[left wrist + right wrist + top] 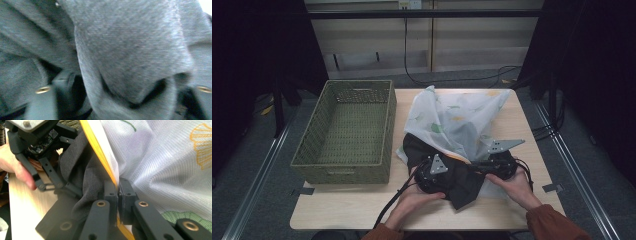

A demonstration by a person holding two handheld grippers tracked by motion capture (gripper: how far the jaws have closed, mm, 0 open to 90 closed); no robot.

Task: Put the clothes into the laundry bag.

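Dark garment [462,185] lies near-centre on counter [337,210], half inside mesh laundry bag [462,120]. Right gripper [118,195] clamps bag's yellow rim; left gripper [432,175] smothered in cloth, state unreadable. Stuffing unfinished; basket [347,125] empty.

The wicker basket [344,131] takes the left half of the table [362,210], its tall walls blocking any low sideways pass there; its hollow is open from above. A narrow strip of bare wood runs between the basket and the white mesh bag [457,120], which spreads over the far right part of the table. The dark garment [462,182] bunches at the bag's near edge, right against the left gripper [432,175], and cloth presses close around its 2 jaws in the left gripper view. The right gripper [117,195] has its jaws closed on the bag's yellow edge [100,152]. The near table edge lies bare.
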